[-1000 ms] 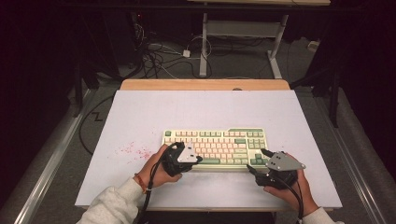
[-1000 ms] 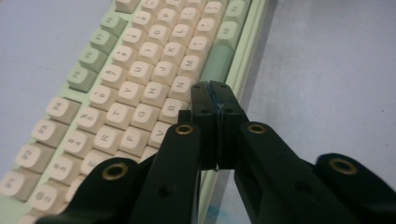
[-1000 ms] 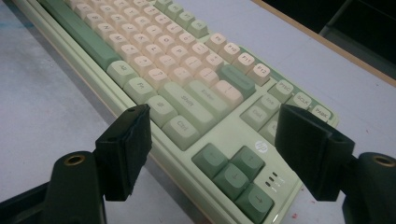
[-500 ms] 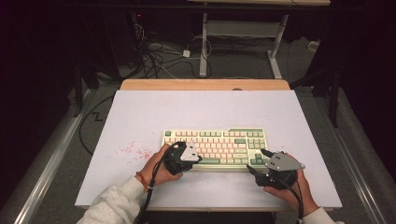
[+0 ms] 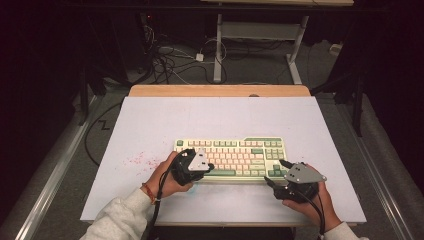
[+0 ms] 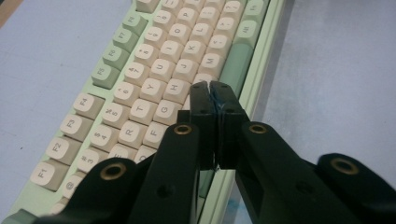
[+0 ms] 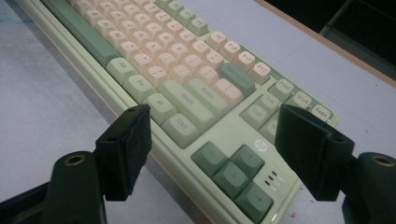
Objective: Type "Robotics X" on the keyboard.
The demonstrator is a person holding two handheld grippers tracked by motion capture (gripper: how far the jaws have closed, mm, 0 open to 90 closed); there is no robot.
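While left gripper (image 6: 208, 88) hovers, jaws together, over keyboard (image 5: 235, 156) (near centre of table (image 5: 150, 125)), press one key squarely, tip upright; right gripper (image 7: 212, 154), jaws apart, brackets right near corner.

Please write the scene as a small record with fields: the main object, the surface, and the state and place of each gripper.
object: keyboard, green and cream keys
surface: white table, faint red marks at its left
left gripper: jaws shut, empty, tips over the keys near the space bar
right gripper: jaws open, empty, at the keyboard's arrow-key corner
arrow keys: between the open jaws, not gripped
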